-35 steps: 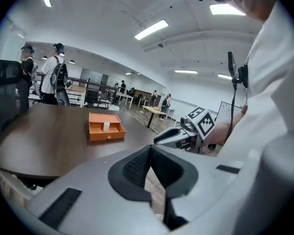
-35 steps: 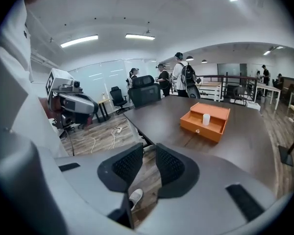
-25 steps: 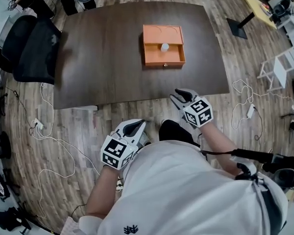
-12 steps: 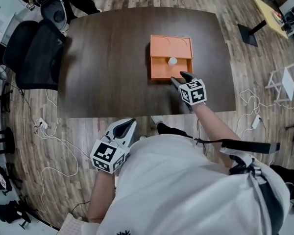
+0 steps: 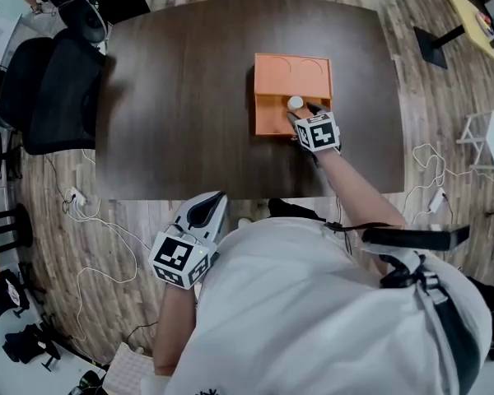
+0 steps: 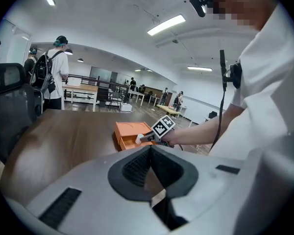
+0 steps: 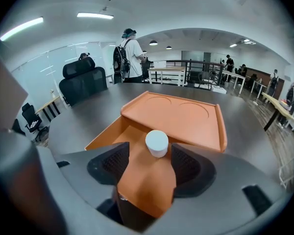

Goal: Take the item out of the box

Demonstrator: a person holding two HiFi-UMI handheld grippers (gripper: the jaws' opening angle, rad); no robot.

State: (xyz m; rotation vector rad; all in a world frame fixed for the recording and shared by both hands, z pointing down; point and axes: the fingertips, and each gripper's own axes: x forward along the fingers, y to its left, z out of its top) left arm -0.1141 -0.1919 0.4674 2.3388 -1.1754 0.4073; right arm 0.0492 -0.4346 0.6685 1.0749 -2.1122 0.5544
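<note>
An orange box (image 5: 293, 72) sits on the dark table (image 5: 181, 97), its drawer (image 5: 269, 120) pulled out toward me. A small white cylinder (image 5: 295, 103) stands in the drawer. My right gripper (image 5: 300, 112) reaches over the drawer with its jaws opening. In the right gripper view the white cylinder (image 7: 157, 143) stands just ahead of the two fingertips, and neither pad touches it. My left gripper (image 5: 210, 206) hangs off the table by my body, jaws together and empty.
Black office chairs (image 5: 53, 81) stand at the table's left end. Cables (image 5: 107, 245) lie on the wood floor below the table's near edge (image 5: 230, 189). A person with a backpack (image 7: 128, 53) stands beyond the table in the right gripper view.
My right gripper has travelled forward from beyond the table's near edge to over the open drawer, right up to the white cylinder. The left gripper has stayed low beside me.
</note>
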